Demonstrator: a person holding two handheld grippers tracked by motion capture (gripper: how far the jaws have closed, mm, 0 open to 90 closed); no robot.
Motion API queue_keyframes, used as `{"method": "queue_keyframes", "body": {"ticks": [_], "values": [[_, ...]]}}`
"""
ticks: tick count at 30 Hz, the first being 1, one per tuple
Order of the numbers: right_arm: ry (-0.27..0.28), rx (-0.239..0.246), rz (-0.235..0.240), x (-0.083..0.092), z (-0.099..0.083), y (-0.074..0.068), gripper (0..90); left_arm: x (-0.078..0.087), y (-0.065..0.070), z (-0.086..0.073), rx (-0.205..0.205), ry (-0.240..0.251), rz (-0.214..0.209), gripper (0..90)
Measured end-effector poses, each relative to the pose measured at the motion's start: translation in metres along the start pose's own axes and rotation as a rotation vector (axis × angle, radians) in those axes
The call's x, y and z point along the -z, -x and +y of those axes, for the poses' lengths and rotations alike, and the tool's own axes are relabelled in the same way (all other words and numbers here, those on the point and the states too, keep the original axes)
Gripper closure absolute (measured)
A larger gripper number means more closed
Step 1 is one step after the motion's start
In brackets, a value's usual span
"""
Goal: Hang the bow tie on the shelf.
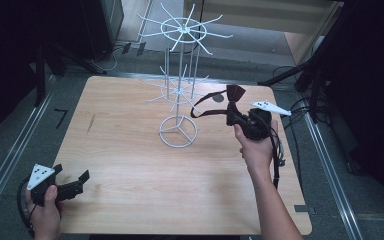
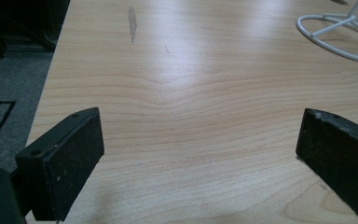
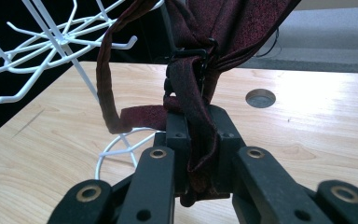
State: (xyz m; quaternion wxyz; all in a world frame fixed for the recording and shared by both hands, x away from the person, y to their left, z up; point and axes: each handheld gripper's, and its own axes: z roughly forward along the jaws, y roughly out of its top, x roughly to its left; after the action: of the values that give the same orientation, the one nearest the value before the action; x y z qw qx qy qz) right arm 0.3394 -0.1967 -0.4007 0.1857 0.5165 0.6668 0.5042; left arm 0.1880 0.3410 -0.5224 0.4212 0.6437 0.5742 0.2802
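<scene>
A dark red bow tie (image 1: 235,94) with a thin strap looping out to the left hangs in the air right of the white wire rack (image 1: 179,90). My right gripper (image 1: 231,118) is shut on it. In the right gripper view the jaws pinch the tie's fabric (image 3: 223,28) at its lower end, the right gripper (image 3: 196,126) pointing toward the rack's hooked arms (image 3: 60,39). The strap loop hangs clear of the hooks. At the table's near left corner my left gripper (image 1: 77,181) rests low, open, with nothing between its jaws (image 2: 200,154).
The rack stands on a ring base (image 1: 178,131) at the middle back of the wooden table (image 1: 130,165), with two tiers of hooks. A round hole (image 1: 218,98) lies in the tabletop behind the tie. The ring base (image 2: 335,32) also lies far right in the left gripper view.
</scene>
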Motion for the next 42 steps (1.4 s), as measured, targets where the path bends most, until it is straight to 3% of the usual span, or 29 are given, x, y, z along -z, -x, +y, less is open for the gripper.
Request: {"method": "queue_keyframes", "body": {"ticks": [7, 15, 17, 42], "values": [[0.015, 0.008, -0.006, -0.006, 0.008, -0.002, 82.2, 0.0, 0.0, 0.0, -0.001, -0.002, -0.003, 1.5], [-0.032, 0.009, -0.003, -0.034, 0.012, -0.006, 82.1, 0.0, 0.0, 0.0, 0.0, -0.001, -0.002, 1.5], [-0.058, 0.014, -0.003, -0.046, 0.008, -0.009, 82.1, 0.0, 0.0, 0.0, 0.0, -0.001, -0.003, 1.5], [-0.198, 0.051, -0.032, -0.106, -0.038, -0.027, 81.2, 0.0, 0.0, 0.0, 0.001, -0.002, -0.007, 1.5]]}}
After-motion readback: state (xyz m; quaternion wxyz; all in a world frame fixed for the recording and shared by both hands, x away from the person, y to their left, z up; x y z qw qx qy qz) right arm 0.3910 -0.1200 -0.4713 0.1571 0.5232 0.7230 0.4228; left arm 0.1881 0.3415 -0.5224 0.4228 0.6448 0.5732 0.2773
